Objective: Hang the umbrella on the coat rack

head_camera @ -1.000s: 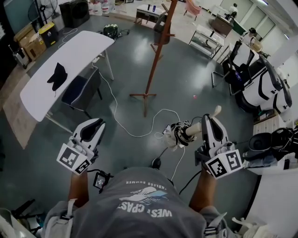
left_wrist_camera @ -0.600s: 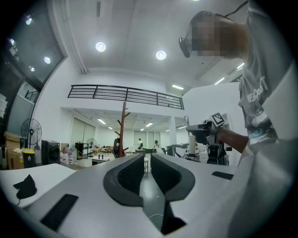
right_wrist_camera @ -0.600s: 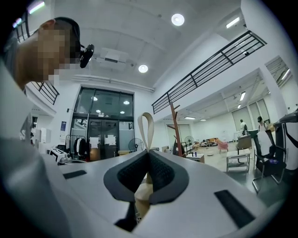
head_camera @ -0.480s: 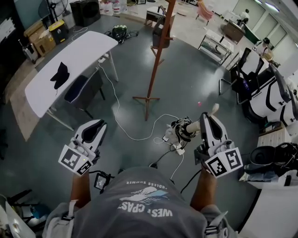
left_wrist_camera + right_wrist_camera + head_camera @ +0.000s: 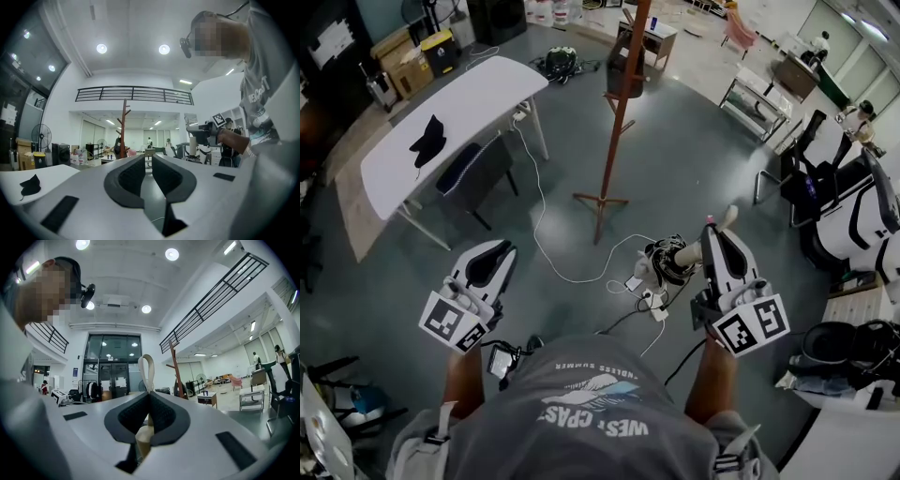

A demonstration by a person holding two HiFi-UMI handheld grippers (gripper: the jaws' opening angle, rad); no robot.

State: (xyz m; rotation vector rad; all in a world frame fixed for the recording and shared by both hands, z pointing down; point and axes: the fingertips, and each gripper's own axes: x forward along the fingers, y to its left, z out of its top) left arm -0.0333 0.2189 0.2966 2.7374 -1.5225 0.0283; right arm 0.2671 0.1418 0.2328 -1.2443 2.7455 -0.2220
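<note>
The brown wooden coat rack (image 5: pixel 619 103) stands on the grey floor ahead of me, its foot (image 5: pixel 600 202) some way beyond both grippers. My right gripper (image 5: pixel 717 246) is shut on the beige handle (image 5: pixel 692 251) of the folded black-and-white umbrella (image 5: pixel 661 262), which sticks out to the left. In the right gripper view the handle (image 5: pixel 143 437) sits between the jaws of the right gripper (image 5: pixel 150 394). Its strap loop (image 5: pixel 148 369) stands up, and the coat rack (image 5: pixel 176 371) is just right of it. My left gripper (image 5: pixel 487 262) is held low at the left. In the left gripper view its jaws (image 5: pixel 148 157) are nearly together with nothing between them, and the coat rack (image 5: pixel 123 129) is far off.
A white table (image 5: pixel 478 98) with a black cloth (image 5: pixel 428 141) and a dark chair (image 5: pixel 473 173) stand at the left. A white cable (image 5: pixel 539 225) and power strip (image 5: pixel 647 295) lie on the floor near the rack. Black-and-white chairs (image 5: pixel 853 216) crowd the right side.
The floor, the table and the rack's foot have slid a little down and right in the head view as the person moves. Both grippers keep the same pose and grip.
</note>
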